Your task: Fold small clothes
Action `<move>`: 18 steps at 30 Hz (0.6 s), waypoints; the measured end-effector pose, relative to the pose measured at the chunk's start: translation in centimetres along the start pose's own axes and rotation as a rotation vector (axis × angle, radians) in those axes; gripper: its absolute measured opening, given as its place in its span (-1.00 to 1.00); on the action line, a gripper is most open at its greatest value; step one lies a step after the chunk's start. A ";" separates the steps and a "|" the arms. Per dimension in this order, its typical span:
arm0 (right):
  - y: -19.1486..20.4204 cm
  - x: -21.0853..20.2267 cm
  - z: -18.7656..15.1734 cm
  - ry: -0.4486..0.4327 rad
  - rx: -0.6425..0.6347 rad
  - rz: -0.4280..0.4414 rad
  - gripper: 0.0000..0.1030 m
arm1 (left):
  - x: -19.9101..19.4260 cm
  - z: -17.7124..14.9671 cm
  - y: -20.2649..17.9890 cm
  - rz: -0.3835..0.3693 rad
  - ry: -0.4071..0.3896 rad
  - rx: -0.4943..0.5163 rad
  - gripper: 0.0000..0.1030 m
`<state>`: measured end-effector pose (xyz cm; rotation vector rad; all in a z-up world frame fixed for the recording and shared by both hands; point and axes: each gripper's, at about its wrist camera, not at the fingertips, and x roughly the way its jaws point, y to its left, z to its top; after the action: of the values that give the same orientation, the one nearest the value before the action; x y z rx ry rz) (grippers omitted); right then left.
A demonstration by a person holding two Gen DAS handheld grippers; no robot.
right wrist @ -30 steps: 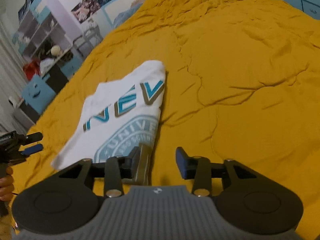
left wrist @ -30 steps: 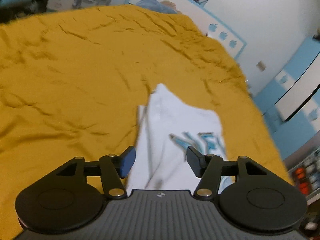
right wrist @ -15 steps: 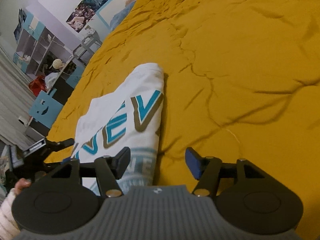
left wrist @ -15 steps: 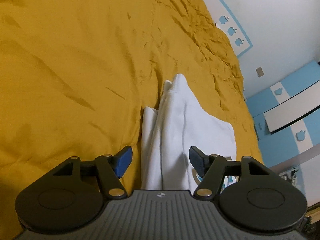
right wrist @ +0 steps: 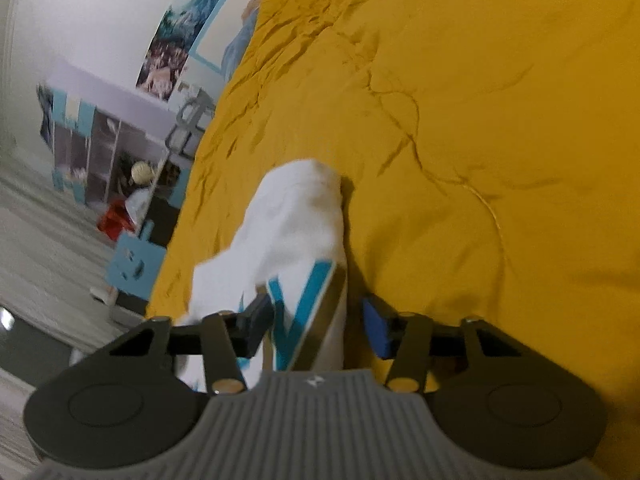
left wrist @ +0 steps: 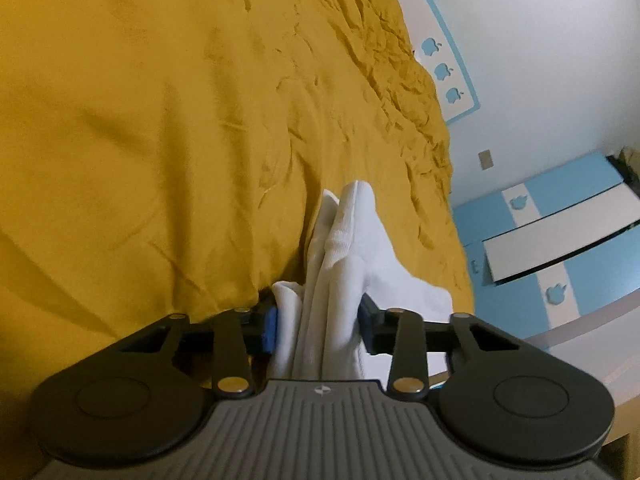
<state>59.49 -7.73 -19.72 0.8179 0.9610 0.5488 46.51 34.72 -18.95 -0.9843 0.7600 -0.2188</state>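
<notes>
Left view, bed: mustard bedspread (left wrist: 160, 140), creased; white wall, blue apple decals (left wrist: 442, 70).
Left gripper (left wrist: 318, 326): jaws just closed, clenched on white shirt (left wrist: 352, 264) by the bed's right edge.
Right view, room: shelving (right wrist: 92, 148), poster (right wrist: 176, 28).
Right gripper (right wrist: 316, 328): jaws just narrowed around the shirt's fold; whether they pinch it I cannot tell.

Left gripper (left wrist: 318, 330): grey ribbed centre plate with a small white logo near its front edge, two round black discs either side, black linkage arms on brass-coloured pivot screws. One finger pad blue, the other dark. Right gripper (right wrist: 320, 328): same build, grey ribbed plate, white logo, black discs and links, brass-coloured screws. Blue pad on the right-hand finger (right wrist: 378, 332), dark pad on the other. No cables showing.
</notes>
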 end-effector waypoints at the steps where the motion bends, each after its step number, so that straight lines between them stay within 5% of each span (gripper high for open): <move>1: -0.5 0.5 0.4 -0.004 0.031 0.025 -0.26 | 0.0 0.0 0.1 -0.006 0.000 -0.007 -0.26; 7: -1.9 2.4 1.8 -0.001 0.159 0.100 -0.79 | -0.4 -0.2 -0.9 0.014 -0.023 0.018 -0.45; 18: 6.0 -2.0 2.0 -0.073 -0.087 0.072 -0.89 | -5.2 -2.5 -9.8 0.146 -0.144 0.258 -0.54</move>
<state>59.97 -6.41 -13.20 0.7911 0.8372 0.6146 42.65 30.16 -9.23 -0.6895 0.6504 -0.1145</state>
